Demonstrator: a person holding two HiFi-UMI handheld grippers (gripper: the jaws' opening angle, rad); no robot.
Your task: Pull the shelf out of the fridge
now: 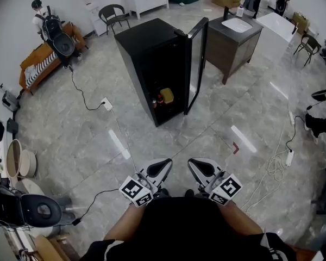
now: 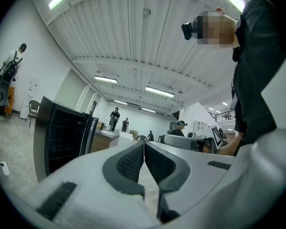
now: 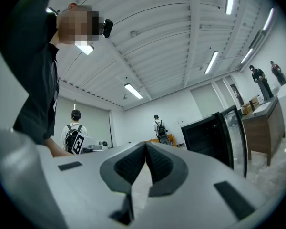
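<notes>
A black mini fridge (image 1: 152, 64) stands on the floor several steps ahead, its glass door (image 1: 195, 64) swung open to the right. Dark shelves show inside it, with a yellow item (image 1: 166, 95) and bottles low down; no single shelf can be told apart. The fridge also appears in the left gripper view (image 2: 62, 135) and in the right gripper view (image 3: 214, 137). My left gripper (image 1: 166, 162) and right gripper (image 1: 192, 162) are held close to my body, side by side, far from the fridge. Both are shut with nothing between the jaws and tilted upward (image 2: 144, 144) (image 3: 146, 144).
A dark wooden vanity with a white basin (image 1: 234, 34) stands right of the fridge. Cables and power strips (image 1: 106, 103) (image 1: 288, 156) lie on the grey tiled floor. A toilet (image 1: 35, 211) and basins sit at my left. People stand at the far left and back.
</notes>
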